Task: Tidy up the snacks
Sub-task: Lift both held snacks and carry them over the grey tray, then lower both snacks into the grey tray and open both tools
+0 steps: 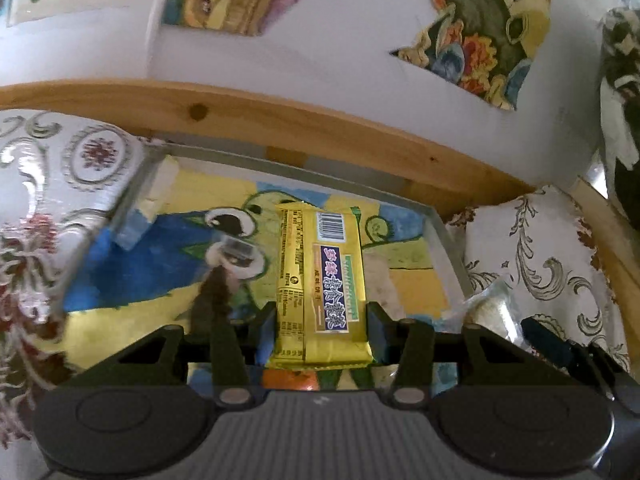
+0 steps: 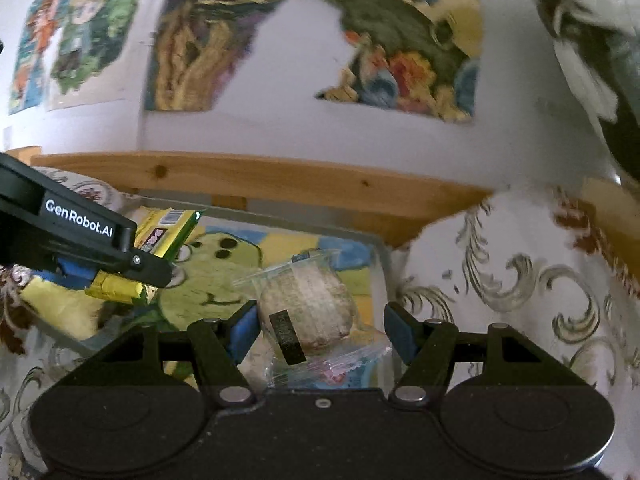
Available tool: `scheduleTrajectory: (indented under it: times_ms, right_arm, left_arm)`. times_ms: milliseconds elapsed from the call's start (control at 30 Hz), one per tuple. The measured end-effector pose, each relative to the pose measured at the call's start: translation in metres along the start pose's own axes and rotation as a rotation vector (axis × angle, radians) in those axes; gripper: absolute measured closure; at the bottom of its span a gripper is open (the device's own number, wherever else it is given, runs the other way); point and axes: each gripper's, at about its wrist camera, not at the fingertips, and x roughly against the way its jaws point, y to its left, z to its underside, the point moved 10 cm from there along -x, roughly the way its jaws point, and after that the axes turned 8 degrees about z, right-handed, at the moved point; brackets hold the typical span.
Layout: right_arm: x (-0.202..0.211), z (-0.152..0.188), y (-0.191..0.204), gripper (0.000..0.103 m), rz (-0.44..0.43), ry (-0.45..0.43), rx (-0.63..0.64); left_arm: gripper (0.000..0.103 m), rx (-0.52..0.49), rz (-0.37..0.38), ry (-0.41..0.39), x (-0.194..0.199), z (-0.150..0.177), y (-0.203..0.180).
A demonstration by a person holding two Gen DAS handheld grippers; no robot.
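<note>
White wall [image 2: 280, 128] w/ torn colourful posters [image 2: 404, 64] above a wood rail [image 1: 320, 128].

Cloth [image 2: 520, 288], white w/ grey scrolls & red flowers, covers the surface below. Dark-and-white fabric [image 1: 620, 92] hangs at far right. Soft, even light; edges blurred.

Both wrist cameras look forward and slightly down along their fingers from close above the clear tray [image 1: 448, 236] with the frog picture [image 2: 208, 280], facing the wooden ledge [image 1: 320, 128] and postered wall [image 2: 280, 120], which both views share
</note>
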Motion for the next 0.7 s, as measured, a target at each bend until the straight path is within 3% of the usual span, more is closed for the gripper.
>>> scheduleTrajectory:
  times_ms: [300, 700]
  right_arm:
    - [-0.021, 0.01, -0.009, 0.034, -0.001, 0.053, -0.059]
    - [-0.032, 0.016, -0.01, 0.034, -0.005, 0.083, -0.06]
  left_arm:
    - [0.053, 0.017, -0.036, 0.074, -0.034, 0.011, -0.009]
    - [0.053, 0.01, -0.074, 0.119, -0.049, 0.023, -0.006]
